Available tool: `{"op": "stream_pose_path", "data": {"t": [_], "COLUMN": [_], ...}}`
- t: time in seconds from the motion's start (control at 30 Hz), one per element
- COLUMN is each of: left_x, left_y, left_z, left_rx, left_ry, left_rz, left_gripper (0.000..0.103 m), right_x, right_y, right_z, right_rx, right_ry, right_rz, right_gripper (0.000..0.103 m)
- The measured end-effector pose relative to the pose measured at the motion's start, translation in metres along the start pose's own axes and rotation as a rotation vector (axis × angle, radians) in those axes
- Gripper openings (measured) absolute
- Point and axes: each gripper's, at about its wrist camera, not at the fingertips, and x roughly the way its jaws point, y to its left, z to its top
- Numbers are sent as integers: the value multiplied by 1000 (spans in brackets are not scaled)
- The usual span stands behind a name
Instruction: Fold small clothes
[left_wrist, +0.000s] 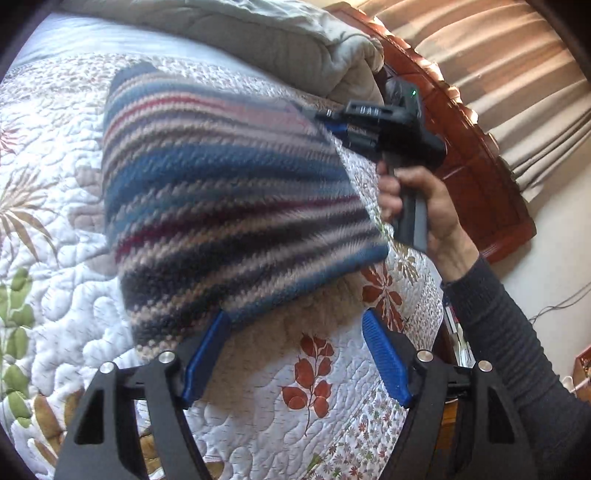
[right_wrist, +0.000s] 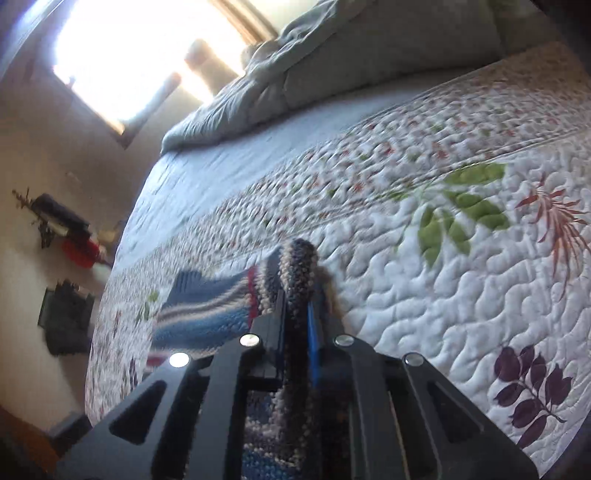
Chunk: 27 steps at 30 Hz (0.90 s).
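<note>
Quilted bed (left_wrist: 332, 424): blurred striped knit (left_wrist: 229, 199) pinched in right gripper (right_wrist: 301, 295) jaws, left gripper (left_wrist: 295, 354) jaws wide.

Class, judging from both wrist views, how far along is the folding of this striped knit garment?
Done: the right gripper is shut on an edge of the striped knit garment, lifting it off the floral quilt. In hand: the garment hangs mid-air, fleecy lining showing. Left: the left gripper is open, not gripping; no finished fold is visible, and nothing lies flat yet.

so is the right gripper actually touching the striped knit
Touching. In the right wrist view the right gripper is shut on an edge of the striped knit; the left wrist view shows the same grip.
</note>
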Motion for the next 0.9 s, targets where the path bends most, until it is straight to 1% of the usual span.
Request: {"op": "stream_pose_path", "data": {"t": [0.03,0.07,0.1,0.13,0.17,0.2,0.27,0.3,0.37,0.43,0.47,0.5,0.53,0.6,0.67,0.7,0.73,0.77,0.8,0.83,0.87,0.9], "left_x": [4,6,8,10,10,9,5,0,-15,-32,-40,-49,-54,-58,-50,-42,-34,-24,-11,-2,4,9], "left_y": [1,4,8,7,9,9,7,2,-7,-13,-15,-17,-16,-11,-2,4,11,19,34,46,53,59], "left_z": [0,-1,-1,0,0,-1,-1,0,5,14,22,35,44,71,100,113,121,129,135,138,140,142], "left_rx": [-3,-11,-27,-37,-47,-54,-60,-54,-37,-25,-26,-31,-33,-44,-70,-84,-103,-124,-159,-196,-215,-231], "left_ry": [6,12,17,17,16,19,28,29,11,-19,-40,-76,-101,-147,-163,-148,-131,-108,-78,-56,-41,-29], "left_rz": [5,5,-2,-9,-18,-24,-33,-45,-71,-92,-104,-113,-110,-94,-69,-48,-26,7,54,77,84,98], "left_gripper": [75,74,74,74,74,74,74,74,74,75,76,80,83,83,83,83,83,83,82,82,82,82], "right_x": [9,27,36,42,42,39,25,12,-15,-35,-41,-47,-46,-40,-31,-26,-23,-15,-11,-9,-13,-18], "right_y": [-8,-17,-19,-21,-23,-23,-20,-17,-4,6,11,14,16,22,18,17,11,0,-6,-13,-17,-21], "right_z": [-1,-1,-4,-7,-8,-11,-8,-8,-10,-17,-22,-26,-31,-42,-52,-56,-60,-62,-64,-64,-63,-63], "right_rx": [38,57,52,53,64,73,71,57,29,8,-4,-11,-13,-20,-10,1,14,33,46,58,74,84], "right_ry": [33,69,98,108,109,113,107,92,51,33,32,41,48,72,89,97,105,119,123,125,122,114], "right_rz": [-26,-51,-70,-82,-74,-58,-35,-32,-1,40,56,72,82,89,83,71,61,35,19,21,25,24], "right_gripper": [8,8,8,9,10,12,26,28,28,28,29,29,29,29,29,27,22,11,7,5,5,7]}}
